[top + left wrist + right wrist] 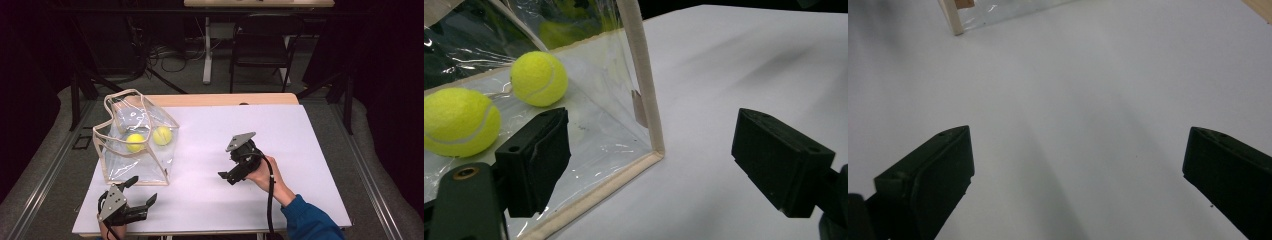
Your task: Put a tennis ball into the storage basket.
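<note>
Two yellow tennis balls sit inside a clear plastic tote bag (pixel 135 145) with cream piping, standing at about ten o'clock on the white tabletop (pixel 280 150). One tennis ball (pixel 134 142) lies just beside the other tennis ball (pixel 162 135), both on the bag's floor and seen through its see-through wall. The left claw (pixel 143 191), at seven o'clock near the tabletop's front edge, has its jaws wide apart and holds nothing; in the left gripper view, they straddle the bag's near corner seam (pixel 644 85), one jaw against the clear panel, though whether it touches the plastic is hard to judge. The right claw (pixel 226 167), near the tabletop's middle at about five o'clock from the bag, also stands open and empty, aimed at bare white surface with the bag's corner (pixel 954 17) well ahead. Judging by the scene, the loading looks finished: both balls are bagged and no loose ball lies on the tabletop. What remains appears to be handling the bag itself, perhaps gripping that corner.
</note>
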Available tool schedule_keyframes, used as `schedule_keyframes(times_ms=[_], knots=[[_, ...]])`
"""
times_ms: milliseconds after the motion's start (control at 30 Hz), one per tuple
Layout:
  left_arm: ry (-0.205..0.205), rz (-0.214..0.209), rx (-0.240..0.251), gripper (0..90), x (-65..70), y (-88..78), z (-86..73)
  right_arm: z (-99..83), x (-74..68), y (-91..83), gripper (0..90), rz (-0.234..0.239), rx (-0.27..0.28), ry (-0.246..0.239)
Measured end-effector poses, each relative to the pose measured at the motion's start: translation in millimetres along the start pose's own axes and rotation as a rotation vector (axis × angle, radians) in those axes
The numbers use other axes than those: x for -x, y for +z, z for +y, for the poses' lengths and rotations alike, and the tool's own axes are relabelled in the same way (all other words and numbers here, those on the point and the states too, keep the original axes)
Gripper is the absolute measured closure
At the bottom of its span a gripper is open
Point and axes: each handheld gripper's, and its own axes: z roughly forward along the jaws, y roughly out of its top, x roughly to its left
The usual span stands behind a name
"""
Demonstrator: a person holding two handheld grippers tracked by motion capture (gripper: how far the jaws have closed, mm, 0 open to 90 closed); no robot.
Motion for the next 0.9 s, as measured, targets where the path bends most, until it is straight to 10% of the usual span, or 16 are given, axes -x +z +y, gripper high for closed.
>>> schedule_keyframes(times_ms=[900], knots=[[0.007, 0.001, -0.006, 16.0, 0.6, 1.1, -0.1, -68.0, -0.9, -0.9, 0.0, -0.029, -0.018, 0.057]])
